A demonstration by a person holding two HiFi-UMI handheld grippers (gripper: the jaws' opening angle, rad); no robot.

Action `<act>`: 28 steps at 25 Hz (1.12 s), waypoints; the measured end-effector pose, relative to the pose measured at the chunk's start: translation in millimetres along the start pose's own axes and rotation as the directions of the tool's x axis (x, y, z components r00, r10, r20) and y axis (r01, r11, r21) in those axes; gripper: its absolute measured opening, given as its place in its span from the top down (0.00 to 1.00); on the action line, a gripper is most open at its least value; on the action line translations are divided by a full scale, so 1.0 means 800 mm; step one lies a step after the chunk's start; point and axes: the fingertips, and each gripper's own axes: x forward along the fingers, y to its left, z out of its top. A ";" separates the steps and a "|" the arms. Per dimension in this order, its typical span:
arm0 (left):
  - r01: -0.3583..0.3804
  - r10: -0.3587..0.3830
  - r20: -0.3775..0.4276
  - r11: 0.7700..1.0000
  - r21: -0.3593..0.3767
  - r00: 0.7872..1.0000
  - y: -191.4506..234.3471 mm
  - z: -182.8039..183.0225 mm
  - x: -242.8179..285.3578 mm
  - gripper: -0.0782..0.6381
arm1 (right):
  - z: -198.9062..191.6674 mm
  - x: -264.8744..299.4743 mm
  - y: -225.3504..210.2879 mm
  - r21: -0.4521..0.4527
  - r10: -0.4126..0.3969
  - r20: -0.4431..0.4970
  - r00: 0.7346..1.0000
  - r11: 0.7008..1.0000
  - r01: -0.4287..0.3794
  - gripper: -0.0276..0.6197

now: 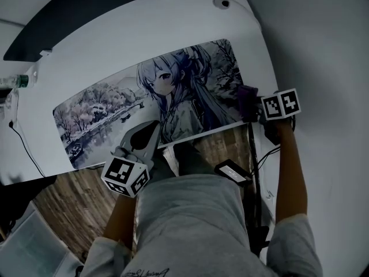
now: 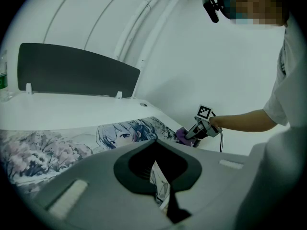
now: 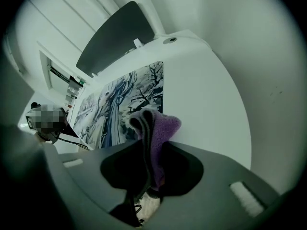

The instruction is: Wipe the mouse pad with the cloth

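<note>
A long mouse pad printed with an anime girl and a snowy scene lies on the white desk. My right gripper is at the pad's right end, shut on a folded purple cloth. In the right gripper view the cloth sticks up from between the jaws, with the pad just beyond. My left gripper hovers over the pad's front edge near the middle, jaws together with nothing in them. The left gripper view shows the pad and the far cloth.
A dark partition panel runs along the desk's back edge. A bottle and a black cable are at the far left. A round grommet sits at the back right. Wood floor lies below the desk's front edge.
</note>
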 end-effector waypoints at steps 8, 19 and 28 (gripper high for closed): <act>0.006 -0.006 0.000 1.000 -0.009 1.000 0.007 -0.003 -0.006 0.87 | 0.000 0.001 0.006 -0.046 -0.089 -0.024 0.996 0.995 0.088 0.80; -0.008 0.009 0.018 0.999 -0.037 1.000 0.048 -0.014 -0.054 0.87 | -0.002 0.028 0.066 -0.046 -0.100 -0.055 0.994 0.994 0.097 0.80; -0.032 0.034 0.030 0.998 -0.053 0.999 0.092 -0.022 -0.103 0.87 | 0.001 0.058 0.125 -0.049 -0.081 -0.062 0.995 0.996 0.078 0.80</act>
